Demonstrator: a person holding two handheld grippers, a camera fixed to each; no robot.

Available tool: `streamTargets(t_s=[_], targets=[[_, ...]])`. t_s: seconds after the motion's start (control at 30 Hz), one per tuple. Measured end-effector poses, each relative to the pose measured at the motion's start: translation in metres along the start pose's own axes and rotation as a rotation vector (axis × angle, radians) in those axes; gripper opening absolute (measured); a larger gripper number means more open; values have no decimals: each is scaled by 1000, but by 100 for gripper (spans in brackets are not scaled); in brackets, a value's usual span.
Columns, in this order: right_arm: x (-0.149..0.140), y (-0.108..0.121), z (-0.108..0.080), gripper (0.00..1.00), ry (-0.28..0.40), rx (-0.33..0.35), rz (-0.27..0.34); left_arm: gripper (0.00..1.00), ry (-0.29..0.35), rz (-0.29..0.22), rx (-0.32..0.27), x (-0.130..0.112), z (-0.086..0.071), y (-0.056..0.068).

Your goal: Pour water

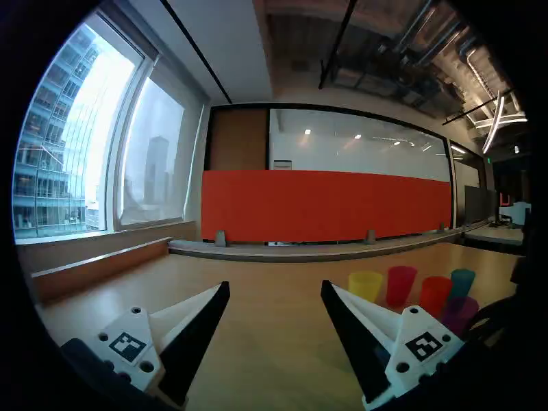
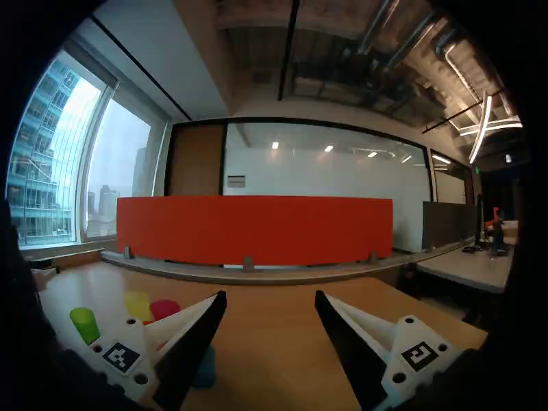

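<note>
Left gripper view shows you a big window (image 1: 68,151) on the left and a long red wall (image 1: 322,205) standing along the far edge of the wooden table (image 1: 274,322). The table top is wide and bare in front of you, right up to that far edge, so you have lots of room straight ahead. A low wooden ledge (image 1: 96,264) runs along the table's left edge, under the window. Your left gripper (image 1: 275,284) hangs over the table with its 2 fingers spread wide and nothing between them. To its right, near the table's right edge, 5 cups stand close together: a yellow cup (image 1: 365,285), a pink cup (image 1: 401,284), an orange cup (image 1: 434,293), a teal cup (image 1: 462,279) and, nearest to you, a purple cup (image 1: 457,314).

Right gripper view shows you the red wall (image 2: 253,229) too, and the table (image 2: 274,329) with bare wood ahead and off to the right. Past the table's right edge there is a gap, then a second desk (image 2: 472,264). Your right gripper (image 2: 270,294) also has its 2 fingers spread wide, holding nothing. Here the cups sit low on the left: a green cup (image 2: 85,323) nearest the left edge, then the yellow cup (image 2: 137,304) and the pink cup (image 2: 164,308). A blue cup (image 2: 205,366) is partly hidden behind the left finger.
</note>
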State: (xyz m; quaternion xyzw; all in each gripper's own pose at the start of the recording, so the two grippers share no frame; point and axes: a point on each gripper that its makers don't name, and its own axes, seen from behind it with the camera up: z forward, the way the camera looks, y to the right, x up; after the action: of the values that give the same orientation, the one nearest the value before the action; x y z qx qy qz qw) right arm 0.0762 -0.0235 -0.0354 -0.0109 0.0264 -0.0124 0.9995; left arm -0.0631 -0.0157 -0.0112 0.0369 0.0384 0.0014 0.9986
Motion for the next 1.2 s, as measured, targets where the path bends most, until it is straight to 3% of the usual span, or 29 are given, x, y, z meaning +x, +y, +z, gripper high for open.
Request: streamTargets(t_s=[0.4,1.2], targets=[[6,0,0,100,6,2,-6,99,-28,-2,-4,-15,6,0],[11,5,-5,100,13,0,2,99,-32,21,-5,-15,6,2]])
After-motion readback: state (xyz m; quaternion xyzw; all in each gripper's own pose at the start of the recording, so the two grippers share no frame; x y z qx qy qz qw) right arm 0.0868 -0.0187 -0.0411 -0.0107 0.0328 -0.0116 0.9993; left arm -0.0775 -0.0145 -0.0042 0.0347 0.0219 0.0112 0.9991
